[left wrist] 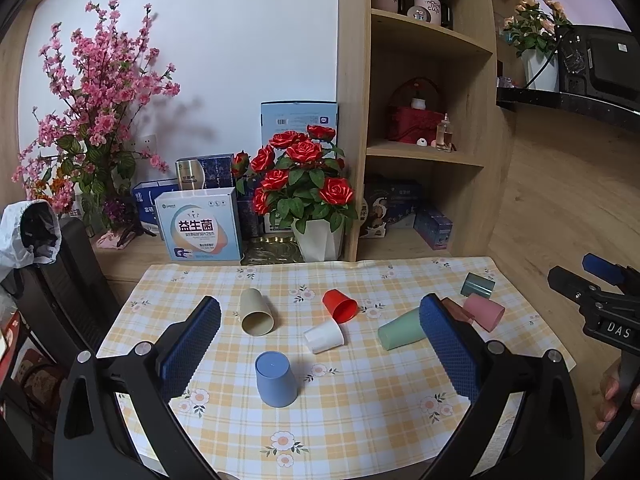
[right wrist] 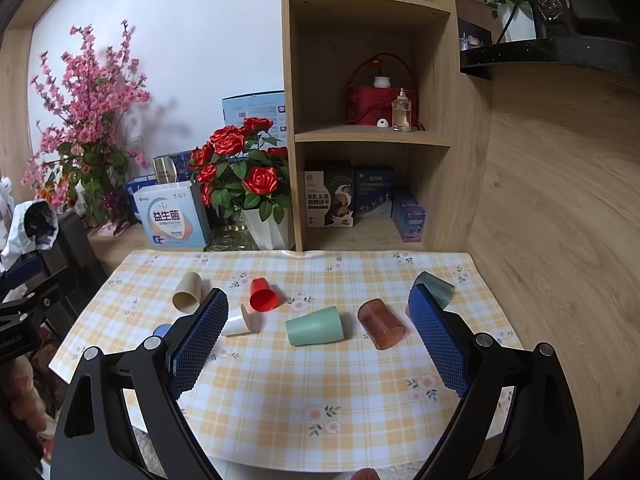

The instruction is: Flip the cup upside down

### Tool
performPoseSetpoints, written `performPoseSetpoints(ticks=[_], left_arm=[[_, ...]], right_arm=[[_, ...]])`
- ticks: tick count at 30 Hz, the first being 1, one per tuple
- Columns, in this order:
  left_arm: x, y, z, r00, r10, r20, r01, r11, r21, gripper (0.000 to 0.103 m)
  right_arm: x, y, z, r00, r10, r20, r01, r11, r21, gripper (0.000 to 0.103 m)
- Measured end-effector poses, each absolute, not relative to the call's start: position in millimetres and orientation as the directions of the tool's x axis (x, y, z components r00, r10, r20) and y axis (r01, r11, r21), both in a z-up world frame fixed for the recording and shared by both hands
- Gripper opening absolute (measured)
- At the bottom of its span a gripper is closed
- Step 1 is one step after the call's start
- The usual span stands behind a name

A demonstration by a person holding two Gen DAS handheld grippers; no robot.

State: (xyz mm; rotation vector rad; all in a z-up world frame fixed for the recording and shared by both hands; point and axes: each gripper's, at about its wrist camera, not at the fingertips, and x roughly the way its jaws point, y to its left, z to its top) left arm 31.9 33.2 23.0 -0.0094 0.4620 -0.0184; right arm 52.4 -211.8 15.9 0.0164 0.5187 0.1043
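- Left gripper [left wrist: 320, 344]: fingers spread wide, holding nothing, above the near part of the checked tablecloth [left wrist: 360, 420].
- Right gripper [right wrist: 318, 340]: fingers likewise wide apart and empty.
- Blue cup [left wrist: 275, 378]: stands upside down, between the left gripper's fingers as seen from its camera.
- Lying on their sides: beige cup [left wrist: 256, 312], red cup [left wrist: 340, 306], white cup [left wrist: 324, 337], green cup [right wrist: 315, 326], brown translucent cup [right wrist: 380, 323], pink cup [left wrist: 485, 312], grey-green cup [right wrist: 434, 288].

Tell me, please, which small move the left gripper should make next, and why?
Probably advance the left gripper, jaws open and empty, toward the white cup lying on its side just ahead. The blue cup already stands upside down.
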Motion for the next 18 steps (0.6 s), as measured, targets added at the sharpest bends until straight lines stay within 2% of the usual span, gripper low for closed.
performPoseSetpoints(ticks=[18], left_arm=[[31.7,34.1,22.2,0.899,0.004,-0.437,-0.008,1.000,-0.006,0.097]], right_arm=[[52.5,-213.3,12.2,0.860,0.105,-0.499,-0.095,0.994,0.046,0.089]])
